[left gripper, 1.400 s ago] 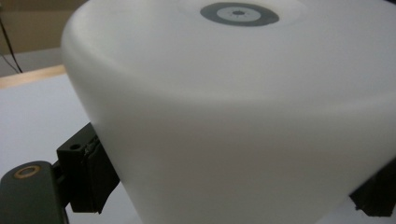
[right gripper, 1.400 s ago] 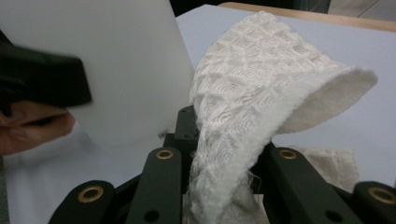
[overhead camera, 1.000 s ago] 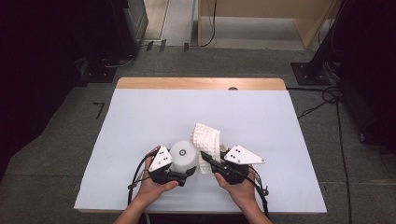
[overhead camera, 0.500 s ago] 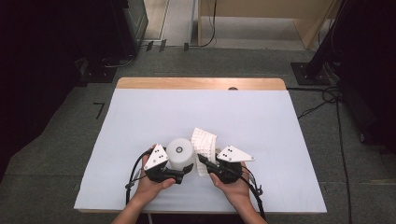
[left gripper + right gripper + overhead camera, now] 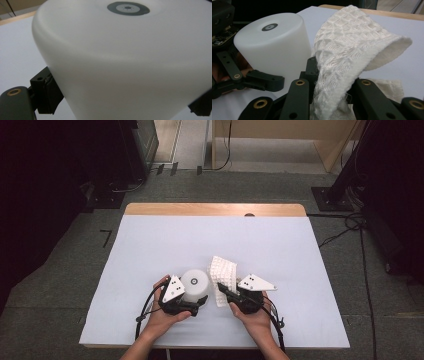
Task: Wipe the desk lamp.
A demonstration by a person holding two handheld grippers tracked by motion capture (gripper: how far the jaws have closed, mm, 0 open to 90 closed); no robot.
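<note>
While the left claw [image 5: 192, 304] clasps the white cylinder [image 5: 195, 284] standing near the table's [image 5: 150, 240] front edge, the right claw [image 5: 224, 292] pinches a waffle cloth [image 5: 222, 272]. Beyond the cylinder's right side, the cloth arches up and away.

The cylinder [image 5: 272, 47], clamped between the left gripper's black fingers [image 5: 46, 93], looks like smooth, matt, milky-white plastic with a grey disc on top. The cloth [image 5: 347, 52] pinched between the right gripper's matt black plastic fingers [image 5: 298, 97] is a rough, waffle-woven off-white fabric with fraying threads.
</note>
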